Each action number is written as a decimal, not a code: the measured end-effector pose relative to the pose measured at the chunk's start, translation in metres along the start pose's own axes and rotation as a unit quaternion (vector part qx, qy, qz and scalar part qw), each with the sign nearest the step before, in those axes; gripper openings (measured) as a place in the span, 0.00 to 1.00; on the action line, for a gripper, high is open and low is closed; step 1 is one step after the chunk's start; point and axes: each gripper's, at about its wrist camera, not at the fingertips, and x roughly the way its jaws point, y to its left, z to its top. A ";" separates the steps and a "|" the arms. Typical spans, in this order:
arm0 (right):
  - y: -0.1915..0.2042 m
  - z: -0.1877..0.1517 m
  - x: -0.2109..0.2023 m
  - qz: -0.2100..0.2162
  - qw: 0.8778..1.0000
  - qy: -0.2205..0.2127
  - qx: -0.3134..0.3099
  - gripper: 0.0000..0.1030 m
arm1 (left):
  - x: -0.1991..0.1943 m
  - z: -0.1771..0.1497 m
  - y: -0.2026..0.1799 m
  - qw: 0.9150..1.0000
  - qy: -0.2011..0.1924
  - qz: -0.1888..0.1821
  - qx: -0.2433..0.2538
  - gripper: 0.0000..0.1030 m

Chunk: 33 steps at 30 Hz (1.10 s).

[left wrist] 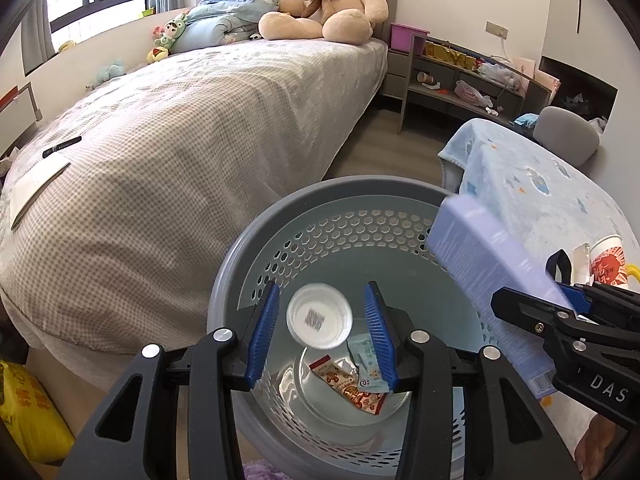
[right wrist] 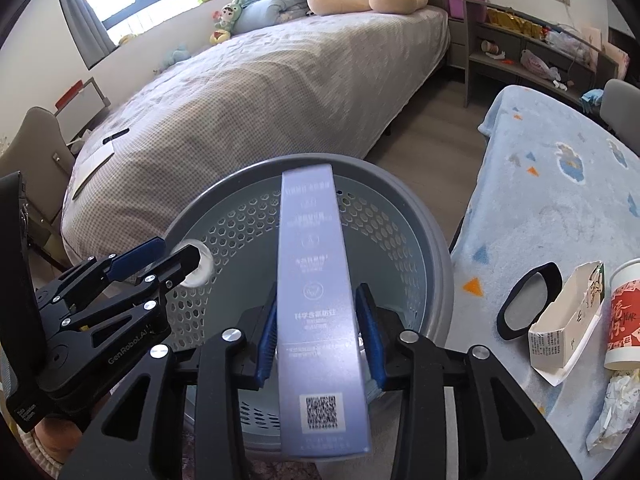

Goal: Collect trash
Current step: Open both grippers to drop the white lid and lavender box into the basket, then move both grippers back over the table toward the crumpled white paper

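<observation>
Left wrist: left tool (left wrist: 320,330) apart, cup (left wrist: 319,321) loose over basket (left wrist: 256,236); right tool (right wrist: 320,330) slack, box (right wrist: 320,300) could catch the rim

right tongs (right wrist: 318,330): apart, box (right wrist: 320,292) between | grey basket (right wrist: 436,264) below | left tongs (right wrist: 160,256) alongside
</observation>
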 end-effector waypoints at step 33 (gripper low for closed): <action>-0.006 -0.008 -0.020 -0.004 1.000 -0.018 0.008 0.51 | -0.016 -0.005 -0.006 1.000 -0.001 0.030 0.002 0.70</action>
